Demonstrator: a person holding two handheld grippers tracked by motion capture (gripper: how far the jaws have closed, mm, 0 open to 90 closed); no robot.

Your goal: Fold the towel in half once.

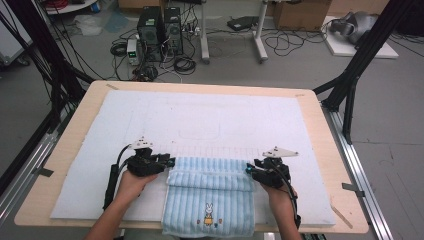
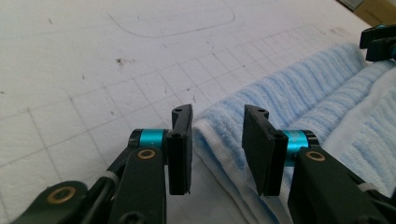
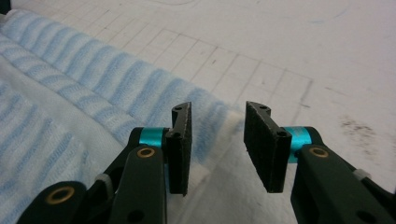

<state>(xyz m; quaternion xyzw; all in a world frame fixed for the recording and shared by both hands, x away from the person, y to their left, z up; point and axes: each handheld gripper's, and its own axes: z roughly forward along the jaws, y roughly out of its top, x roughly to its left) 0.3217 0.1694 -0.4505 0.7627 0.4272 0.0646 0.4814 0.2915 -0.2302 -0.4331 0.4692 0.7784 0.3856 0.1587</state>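
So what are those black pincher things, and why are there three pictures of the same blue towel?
Those are grippers, tools with two black jaws that a person squeezes by hand. The left gripper and the right gripper each carry a small camera. One picture comes from a camera up high, looking down at the table. The other two come from the gripper cameras, looking along their own jaws. On the table lies a white mat, and on it a folded blue striped towel with a little bunny. Both grippers are open, one at each far corner of the towel. Nothing is held yet.
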